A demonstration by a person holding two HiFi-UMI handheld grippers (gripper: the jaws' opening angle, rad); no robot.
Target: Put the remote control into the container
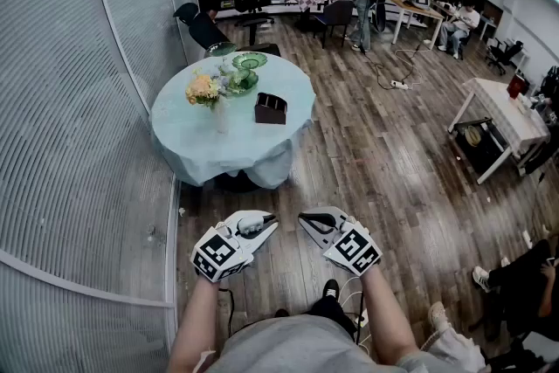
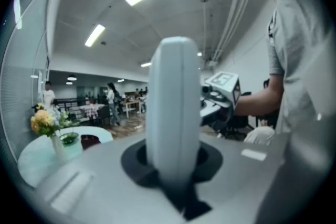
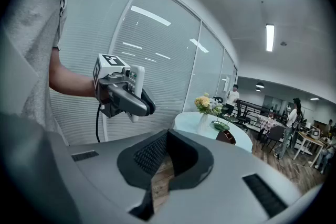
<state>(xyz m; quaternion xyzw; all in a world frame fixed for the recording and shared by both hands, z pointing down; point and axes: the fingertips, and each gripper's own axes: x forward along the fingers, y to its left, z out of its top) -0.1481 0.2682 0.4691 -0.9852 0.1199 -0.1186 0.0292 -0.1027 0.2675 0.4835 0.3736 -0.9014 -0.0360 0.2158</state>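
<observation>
The left hand-held gripper [image 1: 261, 228] is clamped on the white remote control [image 2: 173, 107], which is held over the wooden floor [image 1: 384, 170], well apart from the desk. The right hand-held gripper [image 1: 310, 223] is pressed together, with nothing between its jaws. Black-and-white square markers [image 1: 216, 256] are carried on both. Farther off, the round desk [image 1: 196, 144] is draped in pale blue cloth. The vase of flowers [image 1: 210, 96] is set towards its left edge, and the dark brown container [image 1: 270, 108] near its right edge.

Head view: steeply down over left gripper [image 1: 262, 228], right gripper [image 1: 307, 220].
Gripper views: facing each other, close.
Shared: round table [image 1: 188, 135].
</observation>
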